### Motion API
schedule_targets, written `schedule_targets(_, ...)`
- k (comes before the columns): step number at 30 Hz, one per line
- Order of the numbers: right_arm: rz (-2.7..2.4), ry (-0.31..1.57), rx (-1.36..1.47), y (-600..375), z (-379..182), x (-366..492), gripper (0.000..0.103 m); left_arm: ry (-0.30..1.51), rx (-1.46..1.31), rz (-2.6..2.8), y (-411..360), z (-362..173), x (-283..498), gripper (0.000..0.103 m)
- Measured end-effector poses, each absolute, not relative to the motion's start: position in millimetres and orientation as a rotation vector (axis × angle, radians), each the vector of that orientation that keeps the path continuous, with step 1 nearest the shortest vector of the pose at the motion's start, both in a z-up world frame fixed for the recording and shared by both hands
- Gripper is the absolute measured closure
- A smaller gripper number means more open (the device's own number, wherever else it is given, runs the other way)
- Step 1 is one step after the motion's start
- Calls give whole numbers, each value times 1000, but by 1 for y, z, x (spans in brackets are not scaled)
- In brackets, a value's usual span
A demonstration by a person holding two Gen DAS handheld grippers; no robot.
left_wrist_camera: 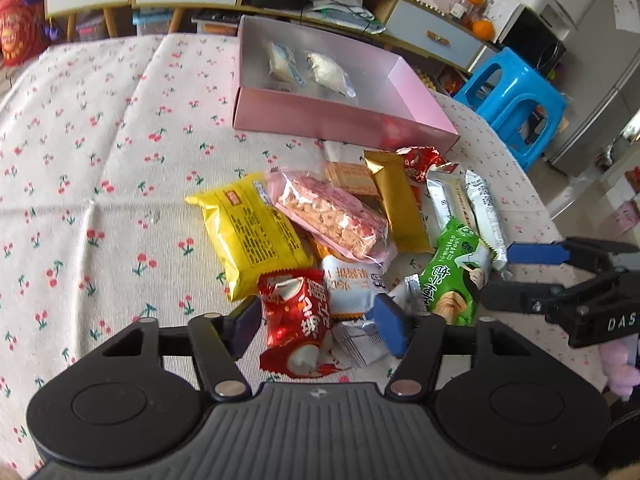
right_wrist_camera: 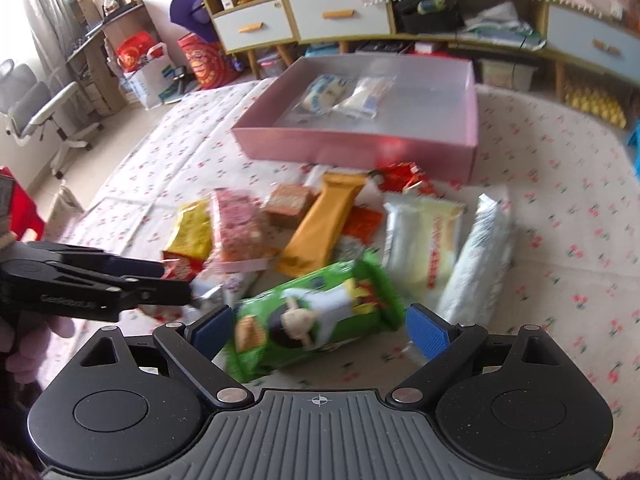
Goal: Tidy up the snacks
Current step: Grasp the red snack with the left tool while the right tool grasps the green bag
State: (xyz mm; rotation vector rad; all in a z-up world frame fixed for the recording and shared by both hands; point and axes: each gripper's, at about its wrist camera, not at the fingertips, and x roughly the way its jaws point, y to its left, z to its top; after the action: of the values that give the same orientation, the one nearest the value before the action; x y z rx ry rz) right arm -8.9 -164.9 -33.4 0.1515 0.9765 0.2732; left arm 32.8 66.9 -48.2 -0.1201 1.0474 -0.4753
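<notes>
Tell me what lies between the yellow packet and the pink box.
Only bare cherry-print tablecloth lies between the yellow packet and the pink box. The left wrist view shows that stretch best.

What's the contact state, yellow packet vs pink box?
Apart. The left wrist view shows a strip of bare tablecloth between the yellow packet and the near wall of the pink box.

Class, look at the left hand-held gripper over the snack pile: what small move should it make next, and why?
Probably finish closing the left hand-held gripper on the red snack packet. The packet already lies between its half-closed jaws, while the pink box beyond the pile holds only two packets.
</notes>
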Motion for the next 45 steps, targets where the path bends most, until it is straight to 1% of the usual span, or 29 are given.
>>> schedule_targets(3, 298, 1000, 185, -160, -33, -9, 8, 1074, -167, -476, 71, -50, 35, 55)
schedule_targets(5, 308, 1020, 214, -158, -35, -8, 9, 1085, -188, -476, 72, -50, 36, 57)
schedule_targets(10, 301, 1053, 320, -161, -41, -1, 9, 1093, -190, -471, 71, -51, 38, 66)
schedule_targets(12, 287, 1062, 363, -162, -45, 2, 9, 1098, -189, -471, 70, -52, 38, 67)
schedule_targets(13, 278, 1067, 387, -163, -48, 4, 9, 1099, -188, -465, 70, -52, 38, 73)
schedule_targets(14, 272, 1073, 404, -164, -50, 6, 9, 1104, -190, -458, 71, -53, 39, 75)
schedule_targets(16, 253, 1081, 437, -165, -55, 10, 10, 1113, -216, -453, 74, -54, 40, 75)
schedule_targets(21, 192, 1089, 491, -171, -64, 17, 20, 1113, -219, -450, 77, -51, 40, 77)
schedule_targets(23, 168, 1092, 514, -175, -67, 19, 28, 1114, -222, -454, 79, -50, 39, 78)
schedule_targets(24, 157, 1094, 528, -177, -68, 20, 30, 1116, -227, -456, 79, -50, 38, 80)
schedule_targets(25, 145, 1097, 539, -179, -70, 21, 35, 1117, -228, -456, 80, -49, 38, 82)
schedule_targets(28, 125, 1087, 556, -183, -71, 21, 46, 1109, -240, -460, 83, -46, 38, 82)
schedule_targets(31, 120, 1084, 561, -185, -70, 21, 50, 1101, -239, -460, 84, -43, 37, 82)
schedule_targets(34, 134, 1080, 548, -182, -66, 19, 56, 1097, -231, -464, 84, -41, 35, 82)
schedule_targets(45, 185, 1083, 527, -172, -47, 17, 57, 1057, -184, -463, 72, -26, 35, 83)
